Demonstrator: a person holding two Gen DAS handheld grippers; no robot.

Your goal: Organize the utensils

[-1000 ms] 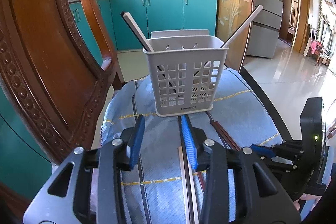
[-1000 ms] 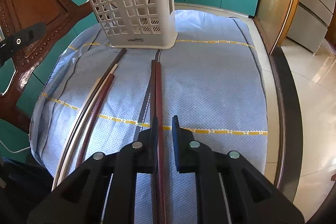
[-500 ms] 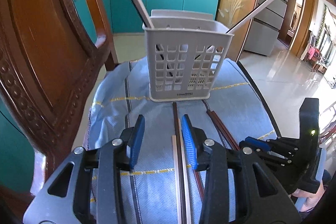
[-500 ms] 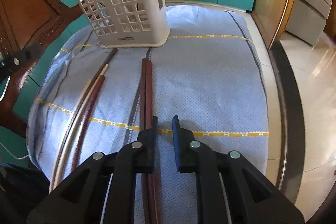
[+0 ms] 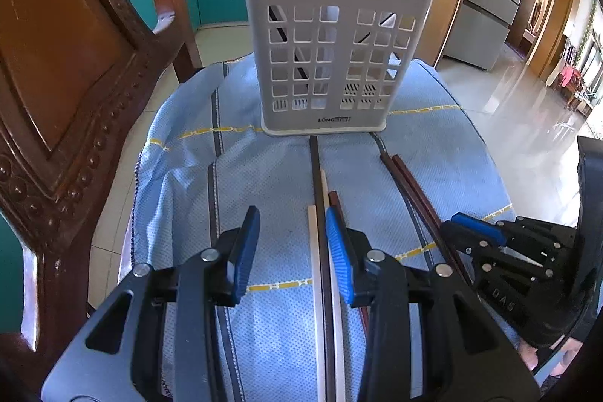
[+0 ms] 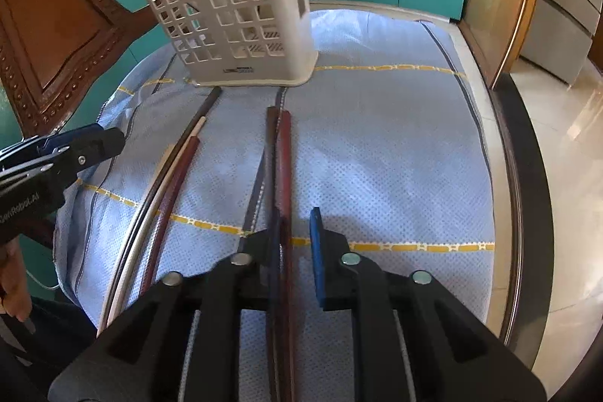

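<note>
Right wrist | red-brown chopstick pair (glossy) – right gripper jaws just opening, pair between | left gripper apart, empty

The left hand-held gripper hangs with jaws apart over pale and dark chopsticks lying before the grey basket.

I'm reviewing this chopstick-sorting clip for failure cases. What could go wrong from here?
1. The right tool has just been opening over two touching dark red chopsticks; closing may grab both.
2. The left tool straddles bunched white and dark sticks, same problem.
3. The basket looks light; a poke could tip it.
</note>
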